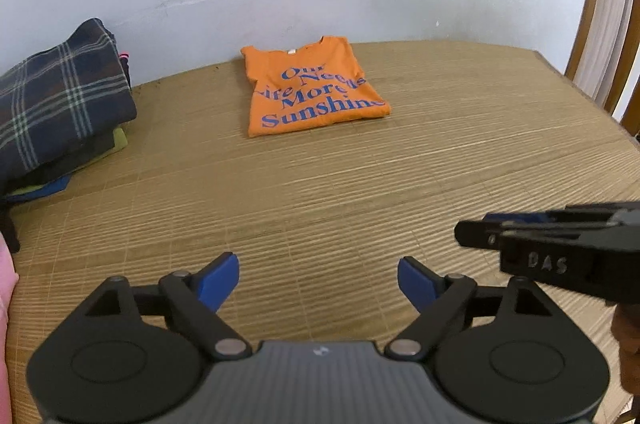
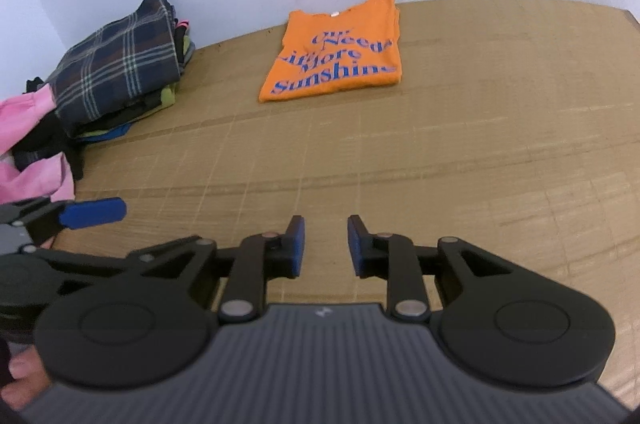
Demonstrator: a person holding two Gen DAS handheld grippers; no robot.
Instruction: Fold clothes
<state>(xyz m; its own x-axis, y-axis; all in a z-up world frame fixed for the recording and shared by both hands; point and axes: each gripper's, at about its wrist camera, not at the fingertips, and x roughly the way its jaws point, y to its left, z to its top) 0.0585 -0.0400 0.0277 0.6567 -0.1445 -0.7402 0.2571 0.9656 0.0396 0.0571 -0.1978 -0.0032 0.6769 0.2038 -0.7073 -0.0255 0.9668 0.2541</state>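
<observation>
An orange T-shirt (image 1: 312, 87) with blue lettering lies folded flat at the far side of the woven mat (image 1: 360, 191), close to the wall; the right wrist view shows it too (image 2: 336, 51). My left gripper (image 1: 319, 280) hovers well short of it, open wide, with only mat between its blue pads. My right gripper (image 2: 325, 247) also hangs over bare mat, its jaws apart by a narrow gap and holding nothing. The right gripper (image 1: 560, 244) shows side-on at the right edge of the left wrist view.
A stack of folded clothes topped by a dark plaid garment (image 1: 60, 99) stands at the far left by the wall. Pink cloth (image 2: 28, 143) and dark items lie in front of it. A pale wall backs the mat. A wooden frame (image 1: 600, 23) rises at the right.
</observation>
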